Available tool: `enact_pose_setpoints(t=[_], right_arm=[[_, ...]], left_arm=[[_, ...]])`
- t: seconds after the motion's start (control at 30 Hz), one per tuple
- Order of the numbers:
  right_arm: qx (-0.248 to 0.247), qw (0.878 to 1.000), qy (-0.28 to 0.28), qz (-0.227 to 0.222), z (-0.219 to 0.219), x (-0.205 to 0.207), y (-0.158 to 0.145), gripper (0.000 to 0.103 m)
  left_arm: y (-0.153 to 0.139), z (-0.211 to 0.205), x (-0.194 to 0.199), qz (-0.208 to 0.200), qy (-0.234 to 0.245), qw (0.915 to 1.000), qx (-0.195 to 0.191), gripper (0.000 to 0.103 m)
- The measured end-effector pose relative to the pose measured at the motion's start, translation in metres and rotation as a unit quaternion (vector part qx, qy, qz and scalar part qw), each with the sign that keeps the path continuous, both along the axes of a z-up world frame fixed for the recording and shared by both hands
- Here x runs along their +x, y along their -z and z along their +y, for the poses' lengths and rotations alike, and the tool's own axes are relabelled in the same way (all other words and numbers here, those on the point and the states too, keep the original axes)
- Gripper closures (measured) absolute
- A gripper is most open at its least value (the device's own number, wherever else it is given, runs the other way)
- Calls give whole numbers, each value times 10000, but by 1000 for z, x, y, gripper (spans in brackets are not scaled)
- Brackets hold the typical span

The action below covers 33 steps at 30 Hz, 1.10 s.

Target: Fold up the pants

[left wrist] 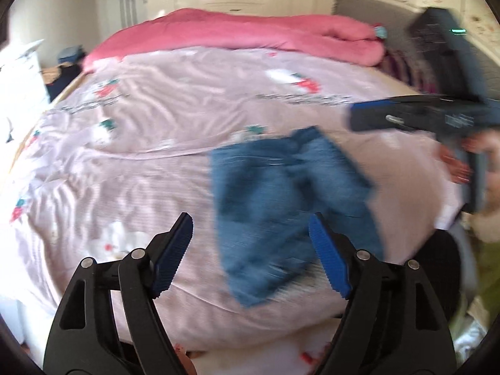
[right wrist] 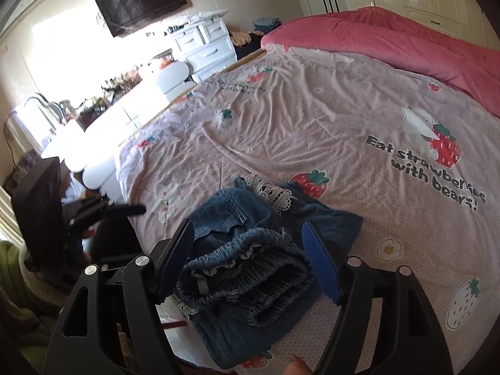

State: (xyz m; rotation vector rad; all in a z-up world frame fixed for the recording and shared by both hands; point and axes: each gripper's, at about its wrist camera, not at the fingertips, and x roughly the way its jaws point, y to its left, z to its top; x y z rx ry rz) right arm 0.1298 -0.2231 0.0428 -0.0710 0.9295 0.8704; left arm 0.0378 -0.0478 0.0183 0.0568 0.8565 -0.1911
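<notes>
Two claws are open over a bed. Left claw (left wrist: pixel 250 250) has its blue pads spread wide, and nothing is pinched between them. Just past its tips, and a bit to its right, lie the blue pants (left wrist: pixel 281 206) flat on the bed cover (left wrist: pixel 140 156). The left wrist picture is blurry, so the small parts of the pants are hard to see there.

Right claw (right wrist: pixel 247 256) is spread wide too. The bunched, stretchy waist of the pants (right wrist: pixel 250 268) sits between its two pads, but the pads do not press on it. A bit of white lace (right wrist: pixel 275 195) peeks out at the far end of the pants, away from the claw. A fingertip (right wrist: pixel 298 367) shows at the bottom edge, under the right claw.

The cover under the pants is pale pink, with strawberries, flowers and a white bear (right wrist: pixel 418 131) printed on it. The bear is far out to the right of the right claw. A pink blanket (right wrist: pixel 406 47) lies folded along the far side of the bed. Off to the left of the right claw stand a white dresser (right wrist: pixel 203 50) and a dark screen (right wrist: pixel 140 3) on the wall. From the left claw, the other claw shows up to the right, held in a hand (left wrist: pixel 459 159).
</notes>
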Motion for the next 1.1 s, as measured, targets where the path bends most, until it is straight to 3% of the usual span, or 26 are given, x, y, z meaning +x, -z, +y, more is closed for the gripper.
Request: enact_pose_setpoints(t=[0.17, 0.27, 0.37, 0.43, 0.47, 0.5, 0.73, 1.1], right_arm=[[140, 9996, -244, 8, 7, -32, 2, 33], [-122, 9983, -550, -137, 16, -58, 7, 34], [-493, 9960, -650, -370, 26, -69, 15, 48], [-680, 9940, -782, -359, 33, -69, 24, 68], [-793, 9927, -830, -358, 36, -69, 29, 85], [-912, 9915, -851, -379, 38, -69, 33, 90], [-1027, 9870, -1200, -282, 18, -86, 43, 96], [-742, 9943, -688, 331, -19, -73, 78, 96]], left_arm=[[8, 17, 36, 234, -98, 9994, -228, 33], [3, 15, 53, 226, 53, 9992, -313, 33], [6, 9, 71, 398, 165, 9982, -426, 34], [11, 2, 76, 465, 221, 9977, -433, 39], [14, -2, 77, 520, 266, 9972, -458, 43], [17, -5, 79, 568, 296, 9968, -470, 48], [43, -21, 89, 748, 344, 9960, -348, 51], [50, -25, 92, 712, 411, 9960, -340, 49]])
